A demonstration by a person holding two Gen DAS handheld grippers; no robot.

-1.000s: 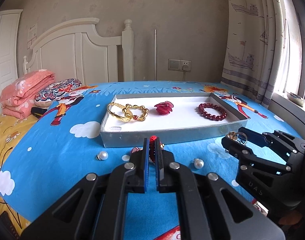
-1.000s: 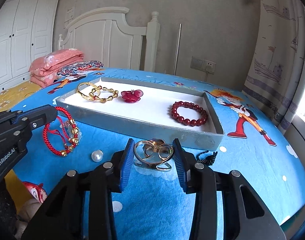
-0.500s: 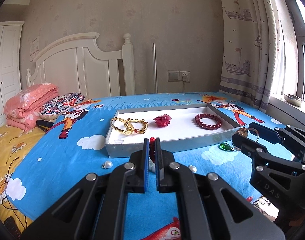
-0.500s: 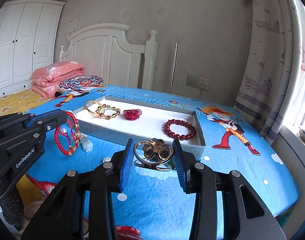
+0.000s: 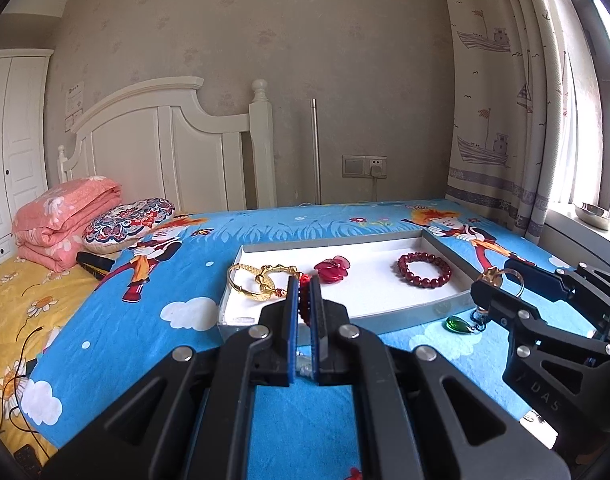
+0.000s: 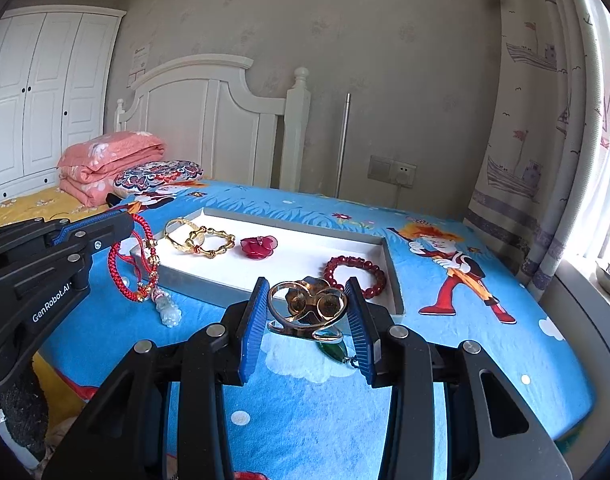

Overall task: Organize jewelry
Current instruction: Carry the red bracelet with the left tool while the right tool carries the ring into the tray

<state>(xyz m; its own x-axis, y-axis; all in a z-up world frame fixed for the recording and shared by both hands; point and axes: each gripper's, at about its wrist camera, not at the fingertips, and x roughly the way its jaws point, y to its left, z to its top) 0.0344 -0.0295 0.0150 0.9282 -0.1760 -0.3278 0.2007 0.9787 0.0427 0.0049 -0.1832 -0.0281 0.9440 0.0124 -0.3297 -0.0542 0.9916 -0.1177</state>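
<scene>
tray (image 6: 393,276) sits on blue bedspread (image 6: 445,344), holding gold bangles (image 6: 199,236), red flower piece (image 6: 259,246), red bead bracelet (image 6: 355,274). my left gripper (image 5: 303,292) pinches red cord bracelet (image 6: 133,264) just left of tray. my right gripper (image 6: 307,308) clamps gold ornament (image 6: 307,306) at tray's near edge, green drop (image 6: 333,350) dangling below.

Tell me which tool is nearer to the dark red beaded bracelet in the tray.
Right. The right tool, holding a gold ornament, hangs just before the dark red beaded bracelet. The left tool, holding a red cord bracelet, sits at the tray's opposite end.
</scene>
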